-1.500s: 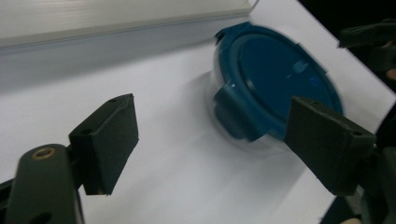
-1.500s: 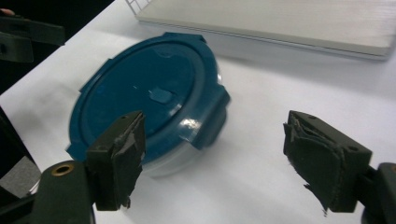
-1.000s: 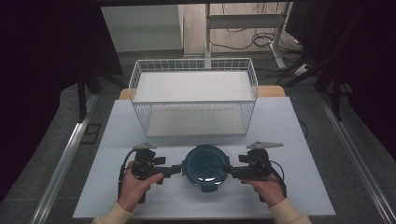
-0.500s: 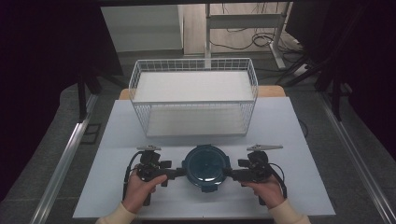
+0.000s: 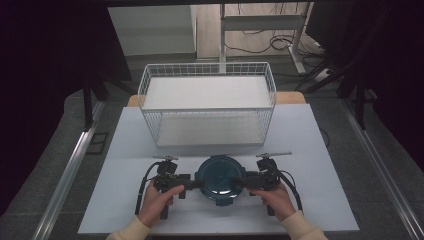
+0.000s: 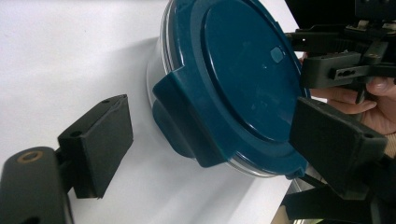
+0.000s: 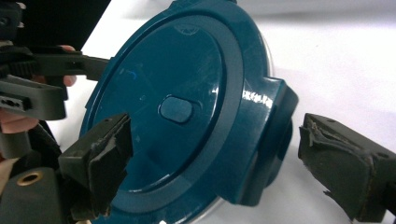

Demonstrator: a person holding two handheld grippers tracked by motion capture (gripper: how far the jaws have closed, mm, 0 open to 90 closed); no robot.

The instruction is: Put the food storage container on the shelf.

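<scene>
From above, the container sits on the worktop in front of the basket, between the left tool and right tool. The left gripper view shows a clear wall under the lid and the left tool's jaws apart astride a latch. The right gripper view shows a lid button, jaws apart.

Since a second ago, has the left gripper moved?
Yes. The left gripper has closed in rightward on the blue-lidded container, away from the table's left edge.

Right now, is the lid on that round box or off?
On. The blue lid covers the round clear container, and its side latch is folded down over the rim.
</scene>
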